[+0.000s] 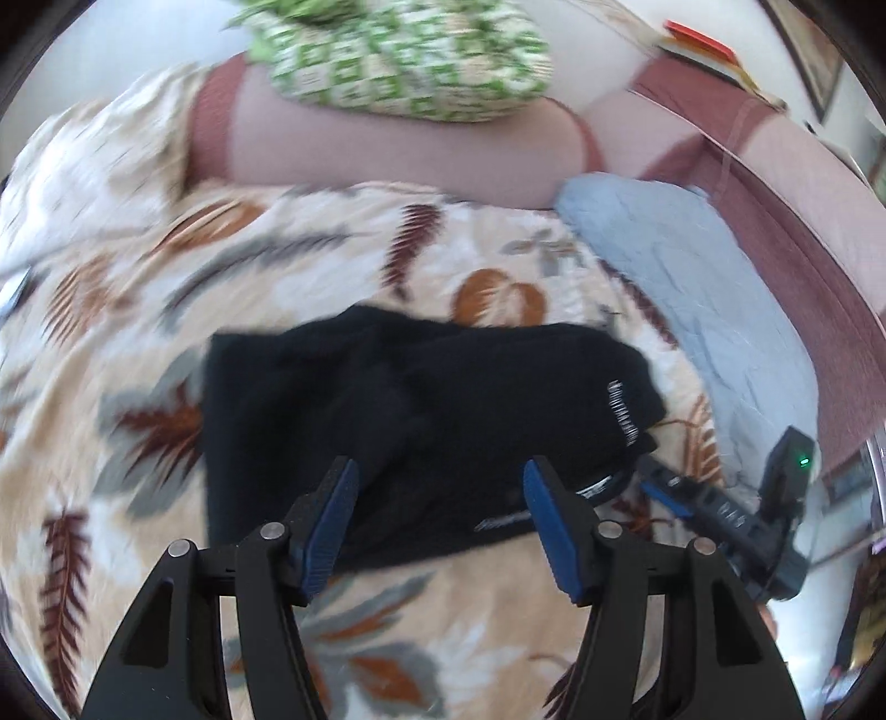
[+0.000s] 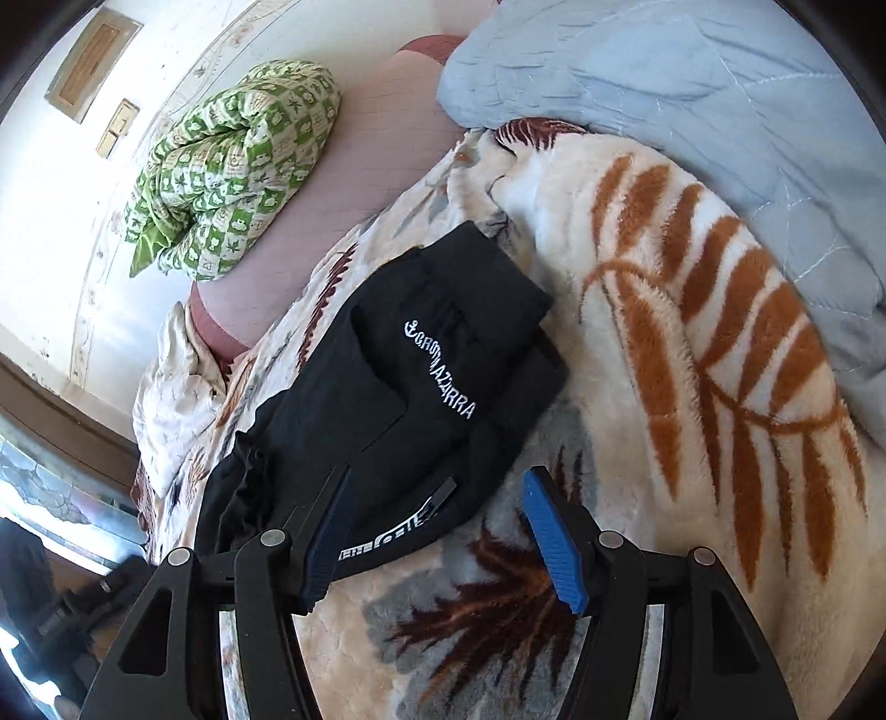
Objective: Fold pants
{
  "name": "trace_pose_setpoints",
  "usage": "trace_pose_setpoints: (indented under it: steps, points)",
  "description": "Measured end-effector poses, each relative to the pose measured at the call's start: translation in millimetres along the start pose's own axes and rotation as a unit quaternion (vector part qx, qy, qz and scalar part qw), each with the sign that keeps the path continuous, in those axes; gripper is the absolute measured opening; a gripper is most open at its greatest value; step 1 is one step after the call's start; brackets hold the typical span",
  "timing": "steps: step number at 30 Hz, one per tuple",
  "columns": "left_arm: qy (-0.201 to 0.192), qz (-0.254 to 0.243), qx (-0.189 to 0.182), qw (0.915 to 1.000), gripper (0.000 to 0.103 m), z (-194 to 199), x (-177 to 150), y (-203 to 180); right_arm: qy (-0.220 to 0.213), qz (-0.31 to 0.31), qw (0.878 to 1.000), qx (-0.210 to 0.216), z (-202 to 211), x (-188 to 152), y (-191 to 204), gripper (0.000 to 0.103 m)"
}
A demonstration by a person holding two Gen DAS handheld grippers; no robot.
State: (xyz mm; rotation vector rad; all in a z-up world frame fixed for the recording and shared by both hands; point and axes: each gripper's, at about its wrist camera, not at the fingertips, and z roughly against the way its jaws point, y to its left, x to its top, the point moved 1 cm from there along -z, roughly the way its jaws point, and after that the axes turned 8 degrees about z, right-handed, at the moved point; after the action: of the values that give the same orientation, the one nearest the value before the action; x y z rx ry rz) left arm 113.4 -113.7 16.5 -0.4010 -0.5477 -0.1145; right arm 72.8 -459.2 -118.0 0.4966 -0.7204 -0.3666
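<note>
The black pants (image 1: 398, 421) lie folded into a compact stack on the leaf-print fleece blanket (image 1: 310, 260), with white lettering on the top layer. They also show in the right wrist view (image 2: 387, 399). My left gripper (image 1: 437, 520) is open and empty, hovering just above the near edge of the stack. My right gripper (image 2: 437, 526) is open and empty, at the stack's near right corner beside the white-printed waistband (image 2: 398, 531). The right gripper also shows in the left wrist view (image 1: 720, 509), at the stack's right end.
A light blue quilt (image 2: 692, 99) lies bunched to the right of the pants. A green checked duvet (image 2: 232, 166) sits rolled on the pink mattress (image 2: 354, 155) by the wall. A red and orange item (image 1: 703, 44) lies at the far right bed edge.
</note>
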Motion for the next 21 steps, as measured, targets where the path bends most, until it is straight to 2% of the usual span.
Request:
trace_pose_setpoints:
  steps: [3, 7, 12, 17, 19, 21]
  points:
    - [0.008, -0.041, -0.021, 0.9989, 0.062, -25, 28, -36, 0.008, -0.013, 1.0, -0.003, -6, 2, -4, 0.068]
    - [0.041, -0.082, -0.023, 0.9955, 0.063, -74, 55, -76, 0.012, -0.03, 0.999, -0.005, -17, 10, -7, 0.068]
    - [0.085, -0.109, -0.03, 0.99, 0.063, -132, 72, -114, 0.016, -0.037, 0.999, 0.006, -38, 27, -3, 0.068]
    - [0.114, -0.126, -0.04, 0.9845, 0.063, -184, 81, -143, -0.002, -0.041, 0.999, 0.024, -43, 25, -7, 0.068]
    - [0.132, -0.133, -0.042, 0.9814, 0.062, -206, 83, -152, -0.004, -0.04, 0.999, 0.019, -44, 25, -7, 0.064]
    - [0.149, -0.144, -0.04, 0.9775, 0.062, -228, 83, -161, -0.005, -0.048, 0.999, 0.017, -45, 26, -9, 0.055]
